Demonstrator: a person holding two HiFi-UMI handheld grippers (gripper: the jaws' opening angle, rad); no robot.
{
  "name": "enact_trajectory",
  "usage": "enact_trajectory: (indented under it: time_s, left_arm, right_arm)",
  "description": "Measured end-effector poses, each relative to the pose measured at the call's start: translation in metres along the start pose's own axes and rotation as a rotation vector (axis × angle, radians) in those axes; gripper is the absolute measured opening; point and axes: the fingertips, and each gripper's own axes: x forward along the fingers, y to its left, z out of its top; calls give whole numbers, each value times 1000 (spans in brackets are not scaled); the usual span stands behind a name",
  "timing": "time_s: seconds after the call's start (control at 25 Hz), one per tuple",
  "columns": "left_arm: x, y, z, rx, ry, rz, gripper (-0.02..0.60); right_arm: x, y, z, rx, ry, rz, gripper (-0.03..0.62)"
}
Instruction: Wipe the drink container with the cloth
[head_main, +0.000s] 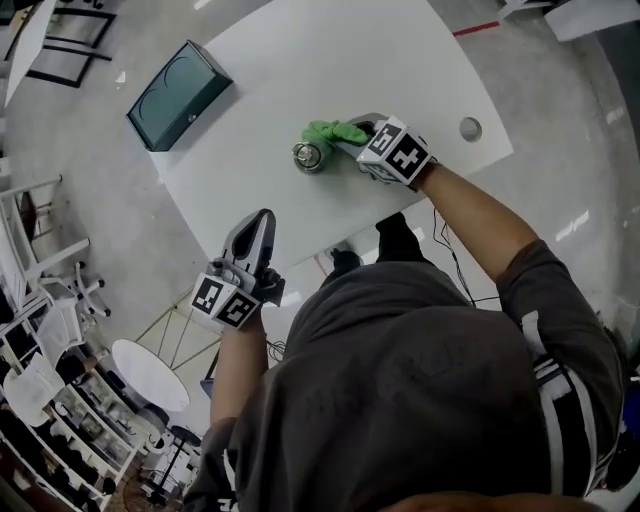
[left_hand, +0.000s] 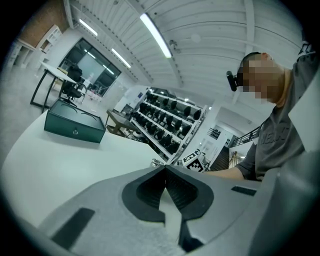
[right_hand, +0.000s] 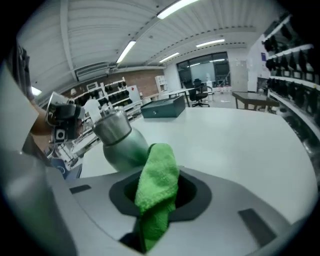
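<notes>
Right gripper (head_main: 358, 133) jaws pinch the cloth (right_hand: 159, 176), a green fold sticking out past the tips. Left gripper (left_hand: 165, 175) jaws are pressed together with nothing between them.

The bottle (right_hand: 117, 142) is steel with its cap on. It stands on the table (head_main: 330, 60) about midway along it, in from the near edge, and the head view shows its top. The cloth's free end lies against the bottle's right side and looks to be touching it. The right gripper is just beside the bottle. The left gripper hangs over the near edge towards the near-left corner, well apart from the bottle and aimed roughly at it.

Step, as judged: the wipe is at first contact or just under way, with the cloth on one side of the bottle only. Most of the surface probably isn't covered yet.

Next move calls for dragging the cloth down and round the body with a firm pinch so the fold doesn't slip out. Nothing holds the bottle, so a sideways push could slide or tip it. Light pressure would help, or the left gripper could come in to steady it.

Counts:
- 1 bottle
- 1 cloth
- 2 grippers
- 1 table
- 1 dark green box (head_main: 180, 95), at the table's left edge
- 1 round hole (head_main: 470, 128), near the right corner
</notes>
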Motion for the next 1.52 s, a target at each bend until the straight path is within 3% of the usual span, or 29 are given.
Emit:
enact_trajectory:
  time_s: [0.2, 0.32, 0.48, 0.76, 1.04, 1.32, 1.52]
  left_arm:
    - [-14, -9, -2, 42, 22, -93, 5]
    - [-20, -19, -11, 46, 42, -126, 5]
    - [-20, -25, -20, 24, 45, -110, 5]
    - [-17, -34, -31, -45, -2, -11, 5]
    - [-16, -46, -48, -50, -12, 46, 6]
    - [-11, -57, -45, -49, -44, 38, 5]
    - [-8, -61, -40, -45, -61, 18, 5]
  right_arm:
    - [-55, 6, 30, 170, -209, -46, 66]
    - [-75, 21, 38, 196, -275, -46, 66]
    - [-64, 30, 30, 153, -229, -40, 66]
    - [-35, 25, 5, 76, -118, -20, 66]
    - [-9, 21, -26, -42, 33, -32, 66]
    - [-70, 36, -1, -101, -16, 13, 66]
    - [-91, 67, 2, -199, 29, 98, 66]
